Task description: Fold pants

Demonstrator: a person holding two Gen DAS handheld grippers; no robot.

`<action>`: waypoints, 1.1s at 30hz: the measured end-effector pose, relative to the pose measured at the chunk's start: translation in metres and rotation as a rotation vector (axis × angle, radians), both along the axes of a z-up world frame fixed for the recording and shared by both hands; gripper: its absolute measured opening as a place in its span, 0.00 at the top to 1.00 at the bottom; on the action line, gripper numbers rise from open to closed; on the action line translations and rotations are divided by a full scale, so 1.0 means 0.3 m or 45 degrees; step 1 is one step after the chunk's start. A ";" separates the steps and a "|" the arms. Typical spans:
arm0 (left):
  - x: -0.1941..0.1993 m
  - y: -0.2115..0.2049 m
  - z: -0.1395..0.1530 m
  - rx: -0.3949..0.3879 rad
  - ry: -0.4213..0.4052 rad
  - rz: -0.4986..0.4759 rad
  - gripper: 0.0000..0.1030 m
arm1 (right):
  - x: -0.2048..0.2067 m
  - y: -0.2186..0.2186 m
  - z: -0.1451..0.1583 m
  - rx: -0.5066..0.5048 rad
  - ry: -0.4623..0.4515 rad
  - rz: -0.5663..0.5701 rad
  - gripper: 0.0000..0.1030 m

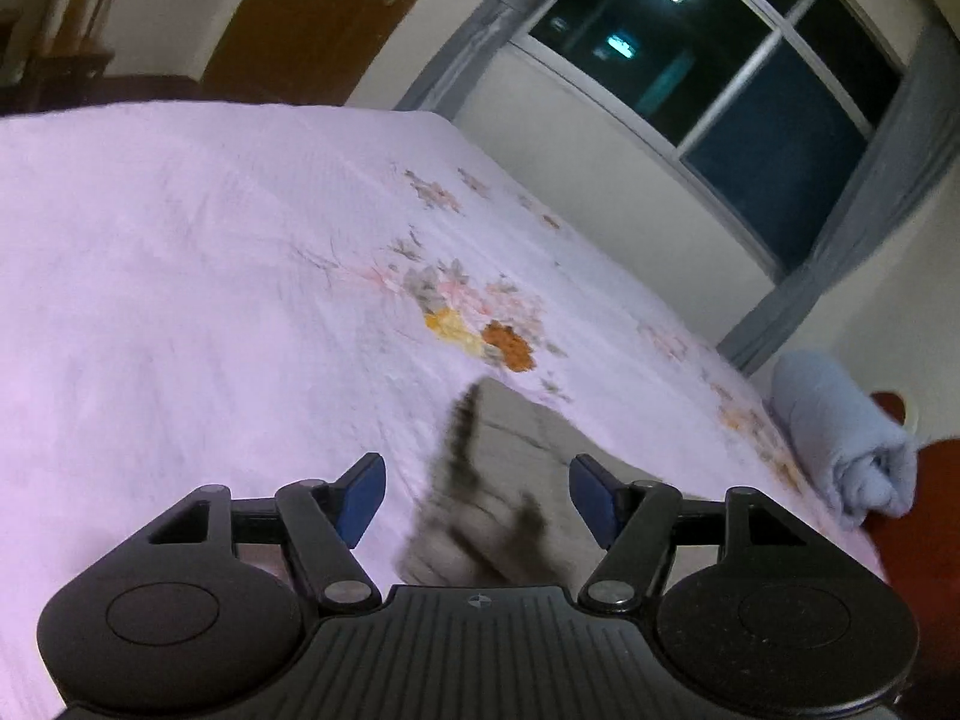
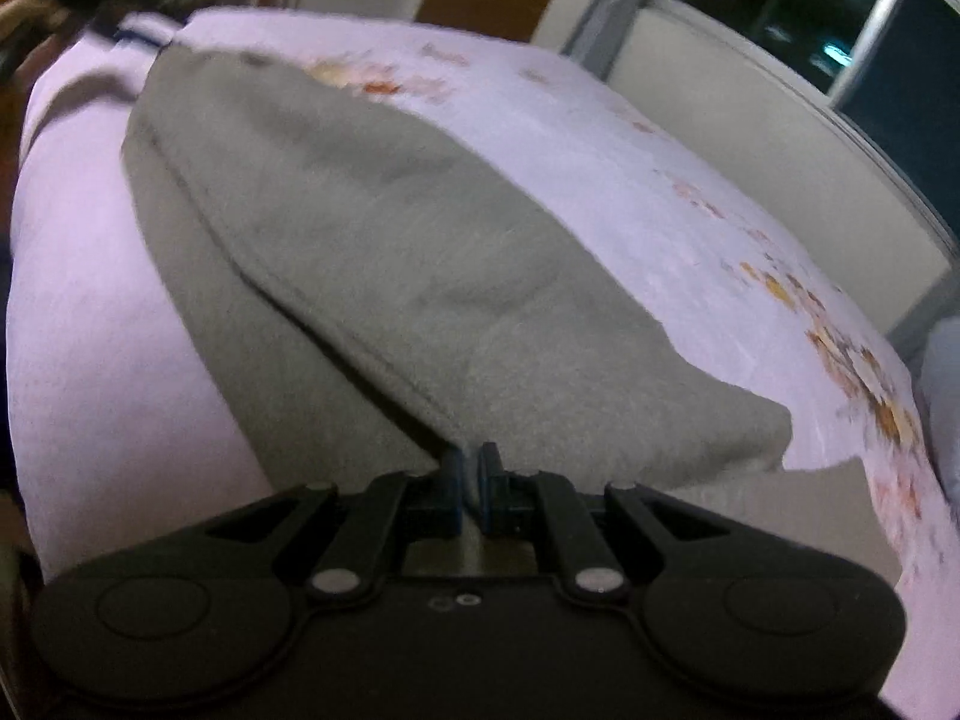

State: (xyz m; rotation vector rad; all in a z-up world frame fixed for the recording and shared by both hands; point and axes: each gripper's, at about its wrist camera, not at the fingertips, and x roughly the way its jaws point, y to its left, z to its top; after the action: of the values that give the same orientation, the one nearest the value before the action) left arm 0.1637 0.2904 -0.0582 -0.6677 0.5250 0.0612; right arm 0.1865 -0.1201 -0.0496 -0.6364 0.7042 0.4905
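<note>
Pants [image 1: 480, 516] blurred; right gripper [image 2: 471, 474] pinch point hidden.

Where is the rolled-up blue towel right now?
In the left wrist view, the rolled blue towel lies at the right edge of the pink bedspread, below the window and right of the grey pants.

We see grey pants [image 2: 384, 252] on a pale lilac bedsheet [image 1: 180, 276] with orange-pink flowers, beside a light-blue rolled towel [image 1: 840, 438].
</note>
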 end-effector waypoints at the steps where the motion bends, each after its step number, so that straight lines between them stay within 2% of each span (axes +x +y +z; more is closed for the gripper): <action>1: -0.007 -0.017 0.000 -0.010 0.014 0.007 0.35 | -0.008 -0.001 0.001 0.010 -0.002 -0.006 1.00; 5: -0.015 -0.097 -0.027 -0.010 0.109 0.026 0.37 | 0.000 -0.012 0.009 0.035 -0.007 -0.012 1.00; 7: -0.002 -0.114 -0.045 -0.020 0.125 0.018 0.49 | -0.012 -0.017 0.004 0.040 -0.008 -0.013 1.00; 9: 0.017 -0.113 -0.061 -0.076 0.107 0.005 0.68 | -0.039 -0.009 -0.006 0.035 -0.012 -0.012 1.00; 12: 0.069 -0.122 -0.063 -0.065 0.142 -0.003 0.75 | -0.059 0.004 -0.014 0.046 -0.017 -0.028 1.00; 14: 0.083 -0.127 -0.057 -0.038 0.156 -0.008 0.77 | -0.058 0.009 -0.012 0.056 -0.019 -0.041 1.00; 25: 0.066 -0.118 -0.062 -0.033 0.151 -0.031 0.78 | -0.074 0.015 0.003 0.073 -0.037 -0.085 1.00; 33: 0.062 -0.109 -0.018 0.006 0.122 -0.075 0.78 | -0.088 0.019 0.028 0.071 -0.055 -0.098 1.00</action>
State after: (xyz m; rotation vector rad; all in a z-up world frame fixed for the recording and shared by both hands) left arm 0.1825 0.2576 -0.0636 -0.6467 0.6361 0.0389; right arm 0.1601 -0.1145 -0.0412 -0.5639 0.6694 0.4228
